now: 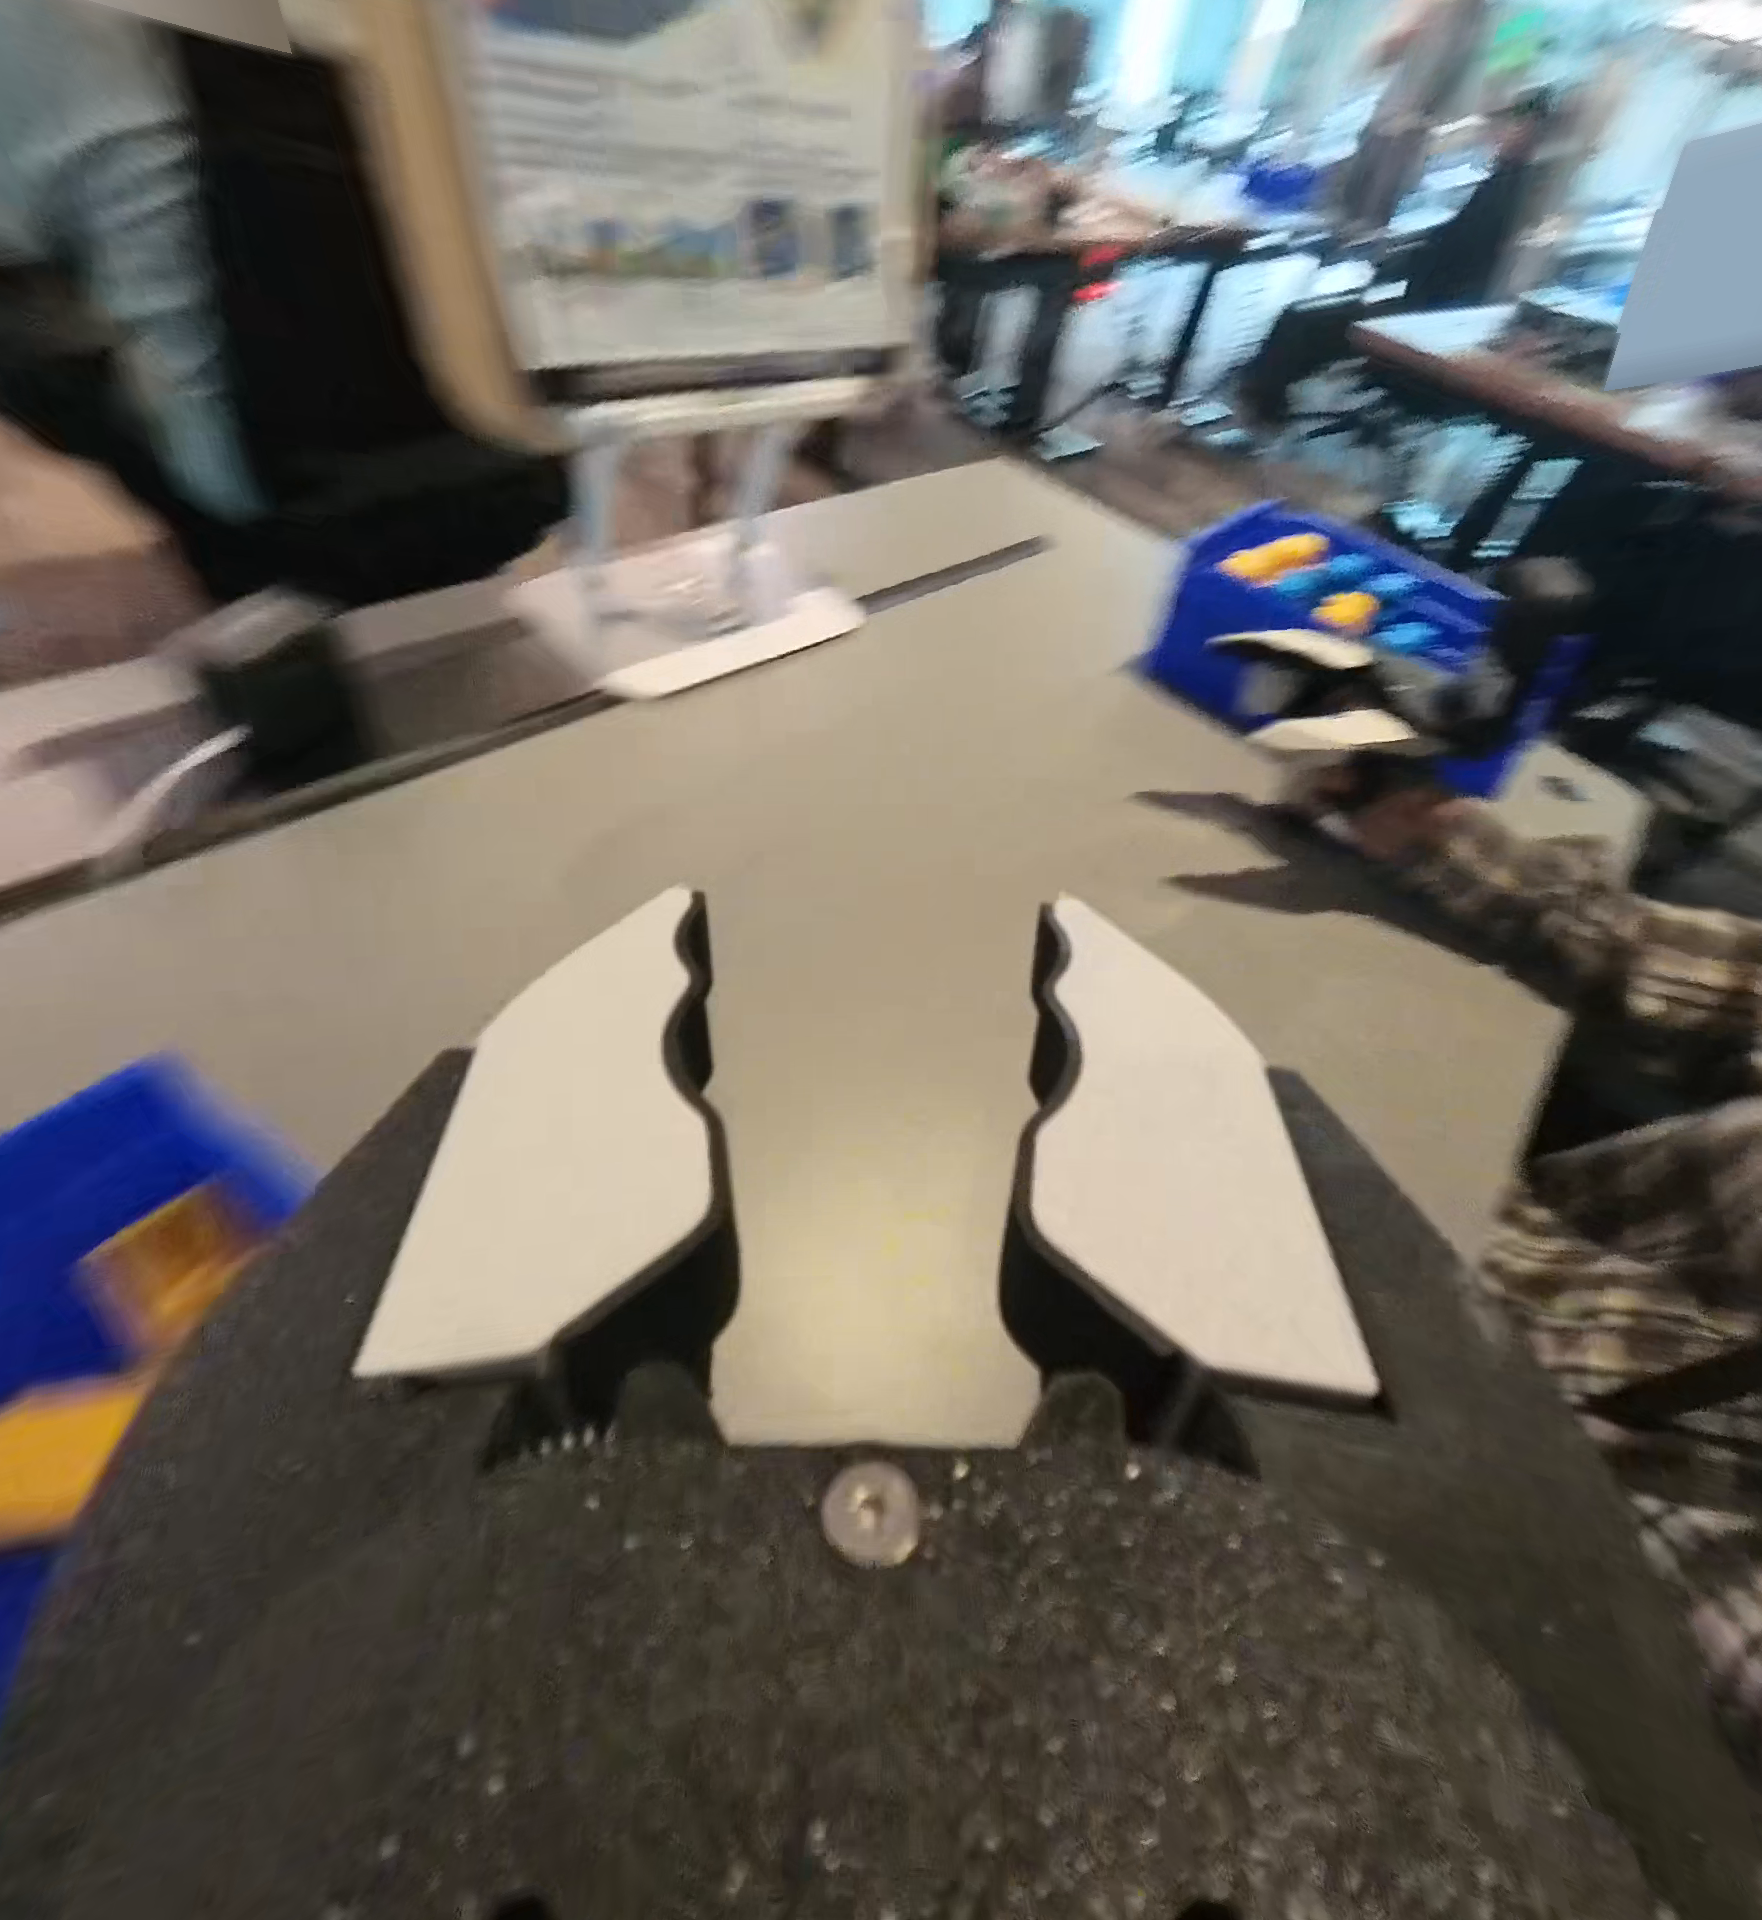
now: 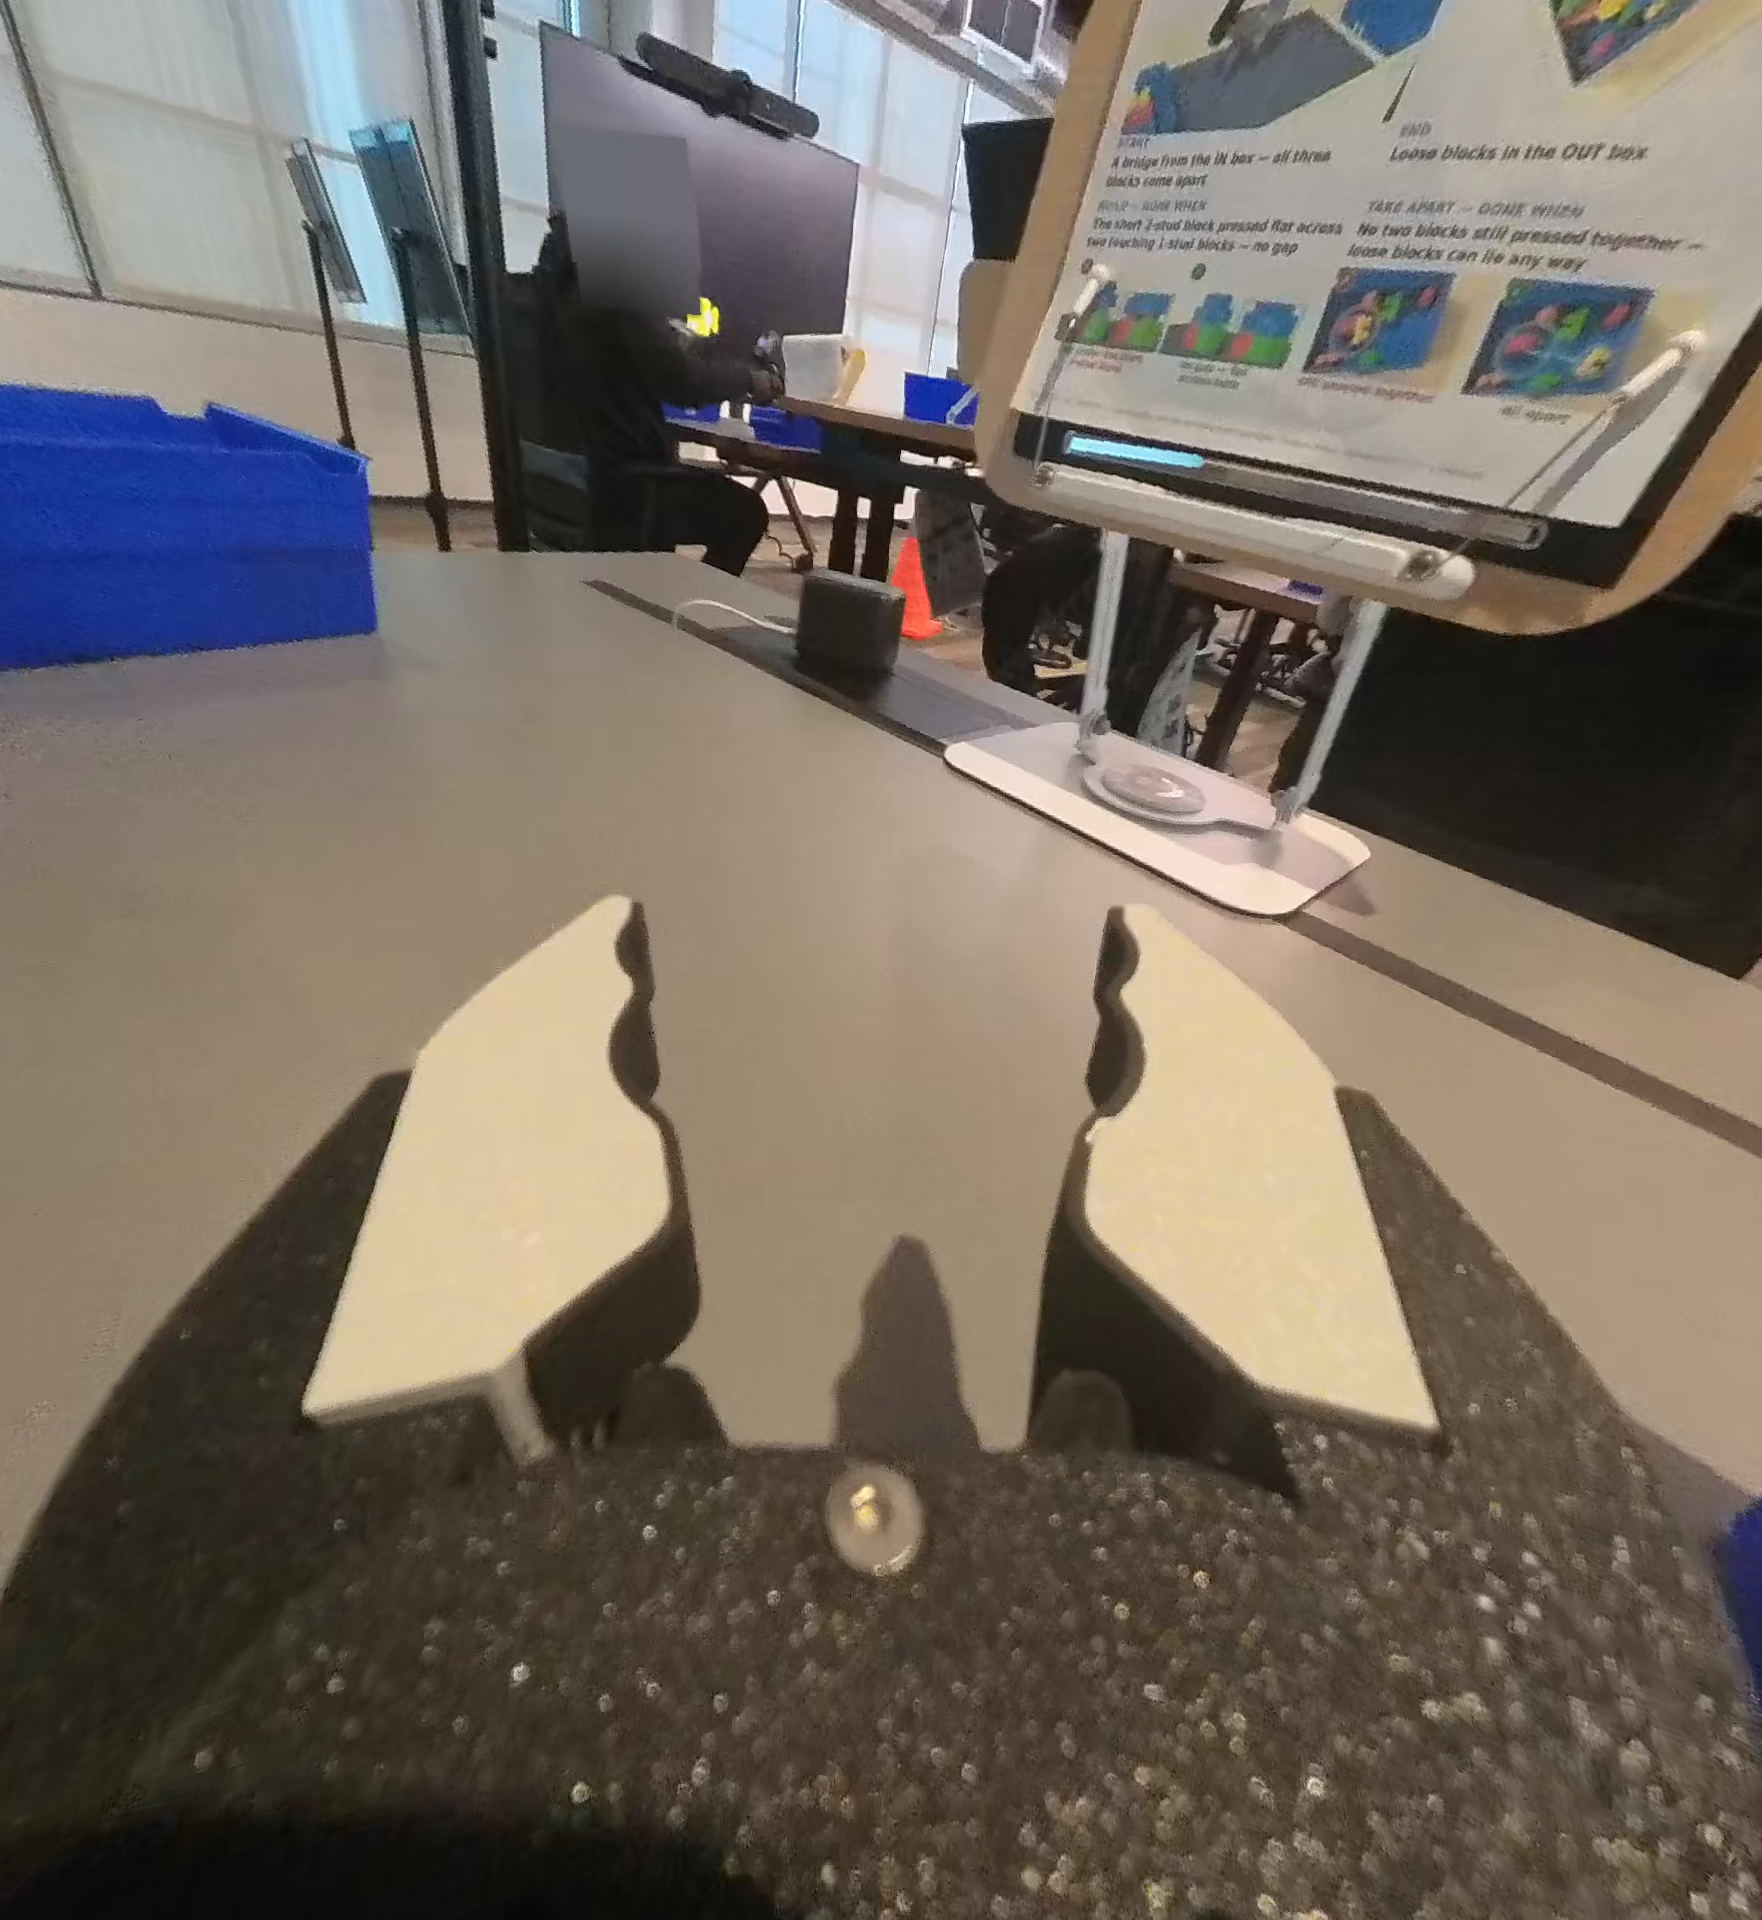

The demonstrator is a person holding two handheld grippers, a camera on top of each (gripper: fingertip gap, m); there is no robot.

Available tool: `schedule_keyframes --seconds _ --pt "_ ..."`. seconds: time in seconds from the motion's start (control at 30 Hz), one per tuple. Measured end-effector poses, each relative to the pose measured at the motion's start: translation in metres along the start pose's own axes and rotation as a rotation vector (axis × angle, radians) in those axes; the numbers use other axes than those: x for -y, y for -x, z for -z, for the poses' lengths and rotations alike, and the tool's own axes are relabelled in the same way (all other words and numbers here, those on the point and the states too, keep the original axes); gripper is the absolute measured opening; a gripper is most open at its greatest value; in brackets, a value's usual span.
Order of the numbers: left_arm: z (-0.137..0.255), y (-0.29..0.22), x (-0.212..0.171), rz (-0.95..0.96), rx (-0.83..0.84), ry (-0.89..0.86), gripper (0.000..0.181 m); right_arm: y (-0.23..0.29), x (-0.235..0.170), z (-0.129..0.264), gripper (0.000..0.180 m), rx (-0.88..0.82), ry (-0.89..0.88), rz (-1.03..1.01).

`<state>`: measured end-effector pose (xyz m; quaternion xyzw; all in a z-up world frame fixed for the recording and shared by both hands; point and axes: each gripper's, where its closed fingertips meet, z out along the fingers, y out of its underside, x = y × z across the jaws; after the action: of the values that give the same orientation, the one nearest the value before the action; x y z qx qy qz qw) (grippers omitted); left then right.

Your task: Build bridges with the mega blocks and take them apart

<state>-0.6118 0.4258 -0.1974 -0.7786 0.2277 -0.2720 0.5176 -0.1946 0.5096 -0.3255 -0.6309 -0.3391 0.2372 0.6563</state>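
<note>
1. My left gripper is parted wide with only bare grey table between its fingers; it holds nothing.
2. My right gripper is spread a little wider and is just as empty, with plain tabletop showing through the gap.
3. The blocks are not on the table in front of me. In the left view a blue bin sits at the right middle of the frame with orange and light-blue blocks showing in its top, blurred. My other gripper shows just in front of that bin.
4. A second blue bin fills the lower left corner of the left view, with an orange patch on it that I cannot make out.
5. I judge this to be a fetching step: nothing is gripped and no bridge stands between my fingers. Whether I am about to build or to take apart I cannot tell.
6. The next move probably calls for turning a gripper toward a bin, lowering over one piece, and closing squarely on its sides.
7. Only the right view shows the instruction sheet sharply, on its stand at upper right, and a blue bin at the left edge whose inside is hidden.
8. Only the left view shows blocks at all, and my plaid sleeve along the right edge.
</note>
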Motion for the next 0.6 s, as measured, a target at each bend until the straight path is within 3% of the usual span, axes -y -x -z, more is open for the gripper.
schedule_keyframes --seconds 0.17,0.33,0.6 --pt "0.059 0.115 -0.036 0.199 0.248 0.14 0.063 -0.002 0.002 -0.005 0.081 -0.037 0.018 -0.005" --pt "0.046 0.176 -0.09 0.396 0.375 0.297 0.062 0.0 0.005 -0.014 0.08 -0.037 0.051 -0.056" --pt "0.02 0.215 -0.122 0.641 0.445 0.279 0.058 0.006 0.019 -0.023 0.08 -0.036 0.108 -0.005"
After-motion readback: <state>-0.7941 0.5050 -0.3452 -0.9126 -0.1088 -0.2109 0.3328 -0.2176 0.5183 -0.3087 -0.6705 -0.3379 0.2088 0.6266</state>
